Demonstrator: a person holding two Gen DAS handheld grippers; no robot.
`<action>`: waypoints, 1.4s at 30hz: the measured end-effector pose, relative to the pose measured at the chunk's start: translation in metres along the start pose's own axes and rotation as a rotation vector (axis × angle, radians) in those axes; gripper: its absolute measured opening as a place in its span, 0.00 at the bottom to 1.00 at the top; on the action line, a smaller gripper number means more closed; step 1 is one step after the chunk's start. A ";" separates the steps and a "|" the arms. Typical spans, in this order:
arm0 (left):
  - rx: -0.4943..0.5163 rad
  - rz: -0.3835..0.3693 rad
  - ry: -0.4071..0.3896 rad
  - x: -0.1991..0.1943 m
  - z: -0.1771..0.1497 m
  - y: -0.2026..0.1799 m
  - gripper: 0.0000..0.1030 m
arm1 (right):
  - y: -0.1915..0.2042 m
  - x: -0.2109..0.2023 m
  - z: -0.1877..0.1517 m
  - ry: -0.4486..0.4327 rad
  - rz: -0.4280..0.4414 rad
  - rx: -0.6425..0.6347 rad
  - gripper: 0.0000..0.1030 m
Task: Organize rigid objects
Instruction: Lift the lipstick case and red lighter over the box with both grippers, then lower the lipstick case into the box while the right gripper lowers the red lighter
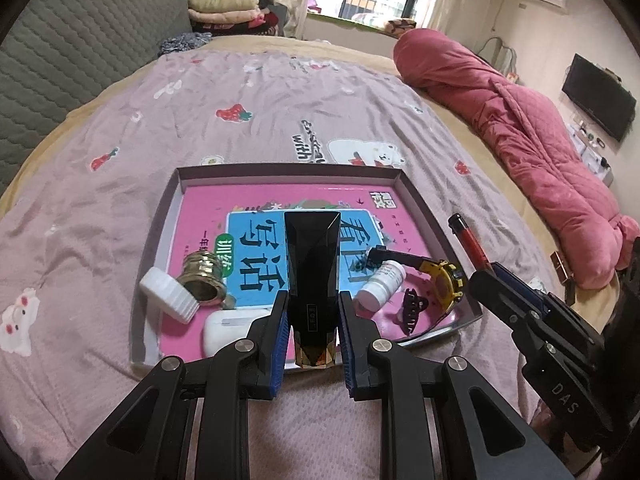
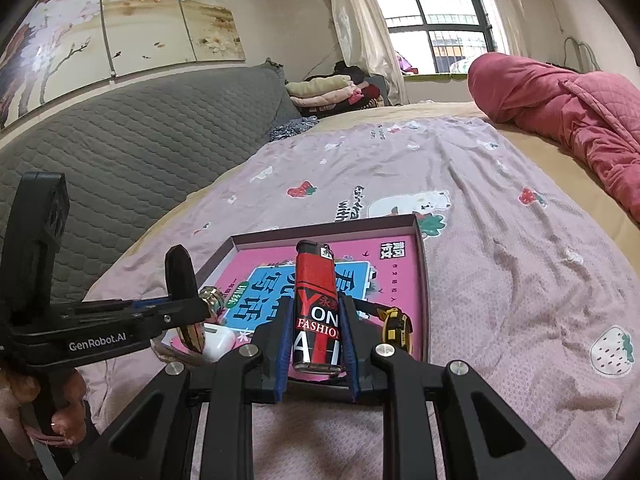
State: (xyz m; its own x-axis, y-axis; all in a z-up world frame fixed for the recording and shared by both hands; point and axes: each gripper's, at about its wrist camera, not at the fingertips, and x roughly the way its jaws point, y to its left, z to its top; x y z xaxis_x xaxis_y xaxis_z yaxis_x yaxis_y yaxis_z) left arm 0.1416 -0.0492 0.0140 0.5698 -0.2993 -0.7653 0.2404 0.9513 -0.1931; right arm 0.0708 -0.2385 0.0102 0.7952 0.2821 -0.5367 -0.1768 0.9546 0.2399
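- Black, with a gold faceted base: the cosmetic tube [image 1: 312,276] is clamped between the blue pads of my left gripper [image 1: 313,328], which are drawn in against its lower sides. The tube points away from me, over the tray [image 1: 404,184].
- My right gripper [image 2: 317,344] is closed on a red lighter [image 2: 316,308], pads pressing both its flanks. The lighter stands upright, metal head topmost, above the tray's near edge.
- The tray is a shallow cardboard box lid lying on the pink printed bedsheet [image 1: 248,92]. A pink and blue book cover [image 1: 208,208] lines its floor.
- Contents, left side: a white ribbed cap [image 1: 170,290] at the left wall, a gold ribbed cap [image 1: 204,280] touching it, a white earbud case [image 1: 228,326] just in front.
- Contents, right side: a small white bottle [image 1: 380,286] on its side, a dark hair claw [image 1: 414,310] near it, a yellow watch [image 1: 444,284] with black strap in the near right corner.
- A rolled red quilt [image 1: 520,132] lies along the far right of the bed, well apart from the tray.
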 end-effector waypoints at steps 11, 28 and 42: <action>0.016 0.006 0.050 0.027 0.000 -0.007 0.22 | -0.006 0.012 -0.001 0.022 -0.016 0.033 0.22; 0.036 0.018 0.087 0.048 0.001 -0.015 0.22 | -0.002 0.027 -0.004 0.054 -0.043 -0.007 0.22; 0.038 0.024 0.128 0.066 -0.004 -0.011 0.22 | -0.009 0.036 -0.006 0.074 -0.062 0.007 0.22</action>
State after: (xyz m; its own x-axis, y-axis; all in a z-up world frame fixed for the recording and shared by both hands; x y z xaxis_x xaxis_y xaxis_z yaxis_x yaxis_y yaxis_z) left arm 0.1734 -0.0791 -0.0364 0.4715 -0.2624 -0.8419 0.2592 0.9538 -0.1520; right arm 0.0979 -0.2361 -0.0159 0.7595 0.2293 -0.6087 -0.1247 0.9698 0.2097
